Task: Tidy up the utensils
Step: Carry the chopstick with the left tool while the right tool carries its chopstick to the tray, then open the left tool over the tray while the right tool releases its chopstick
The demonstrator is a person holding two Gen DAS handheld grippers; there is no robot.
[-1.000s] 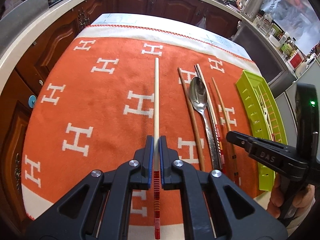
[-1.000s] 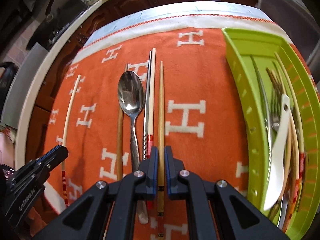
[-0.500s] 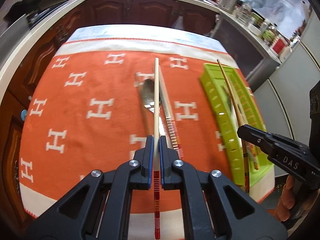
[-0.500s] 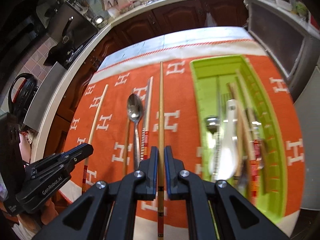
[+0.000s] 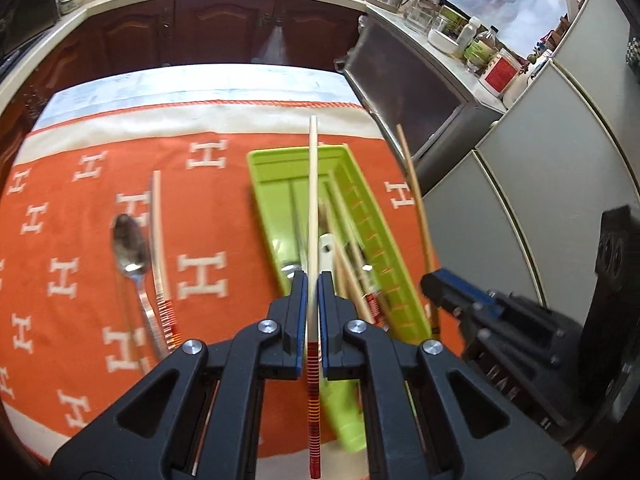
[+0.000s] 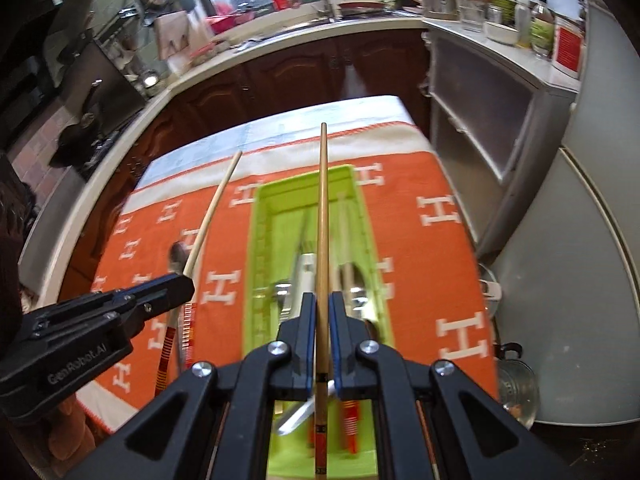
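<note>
Both chopsticks have left the orange cloth and now ride in the air over the green tray (image 5: 362, 196). A second ago each lay on the cloth to the left of the tray, already pinched. The left gripper (image 5: 312, 292) is clamped on the pale chopstick (image 5: 312, 200), whose tip reaches past the tray's far wall. The right gripper (image 6: 322, 312) is clamped on the brown chopstick (image 6: 322, 220), which runs along the tray's length above the utensils already inside.

That puts the transfer near its end: lowering and release into the tray look like the next step. Left of the tray, 1 spoon (image 5: 130, 244) and 1 striped chopstick (image 5: 158, 236) remain on the cloth (image 5: 208, 216).
</note>
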